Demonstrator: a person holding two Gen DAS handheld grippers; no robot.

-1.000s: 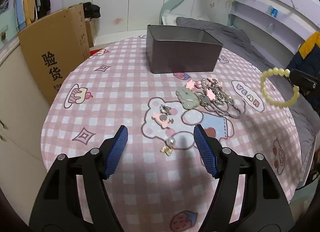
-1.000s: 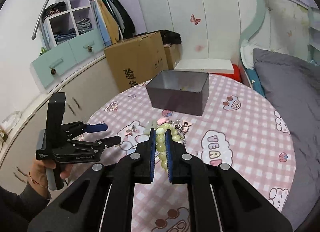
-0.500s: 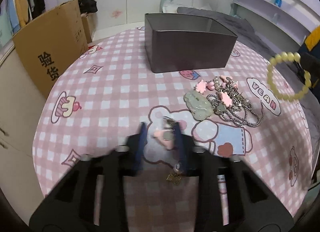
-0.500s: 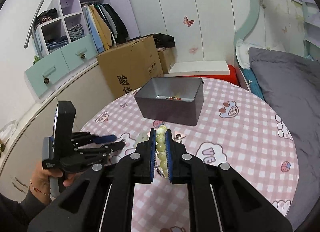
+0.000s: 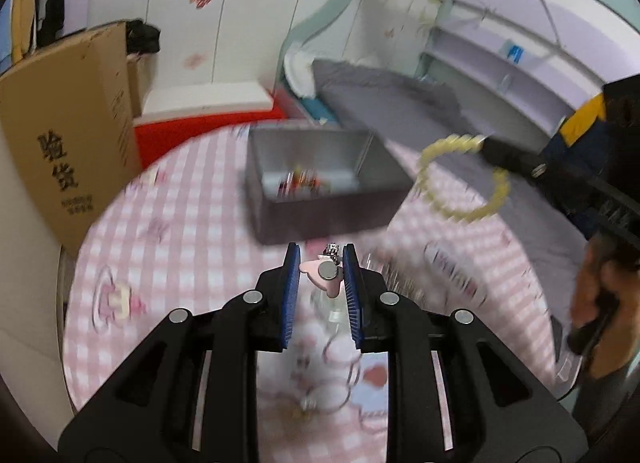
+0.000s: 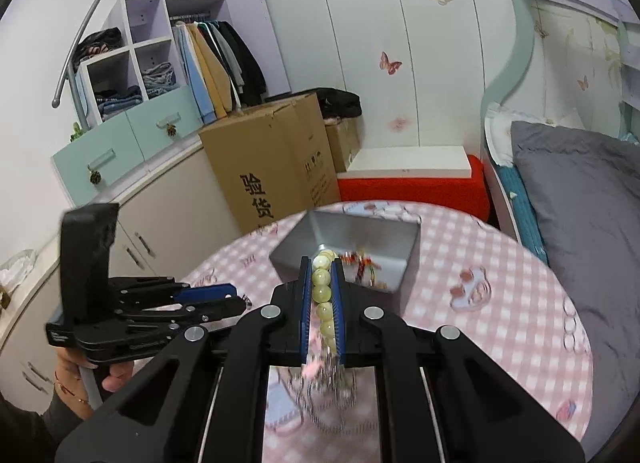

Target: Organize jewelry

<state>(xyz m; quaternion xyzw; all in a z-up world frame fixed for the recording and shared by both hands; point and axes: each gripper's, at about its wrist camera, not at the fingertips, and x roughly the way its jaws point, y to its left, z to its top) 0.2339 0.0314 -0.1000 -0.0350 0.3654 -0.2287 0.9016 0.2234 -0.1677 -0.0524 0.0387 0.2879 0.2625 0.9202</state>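
left gripper (image 5: 320, 263): open 1.0 s ago, now clamps pink charm (image 5: 326, 277), lifted off table | right gripper (image 6: 321, 291): yellow bead bracelet (image 6: 325, 295) carried up over grey tin (image 6: 360, 239)

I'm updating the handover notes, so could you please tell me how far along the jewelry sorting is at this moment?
Partly done. A few small red pieces already lie in the grey metal box. In hand: the left tool grips a pink charm, and the right tool holds a pale yellow bead bracelet, both near the box. Left: blurred silver chains on the pink checked tablecloth.
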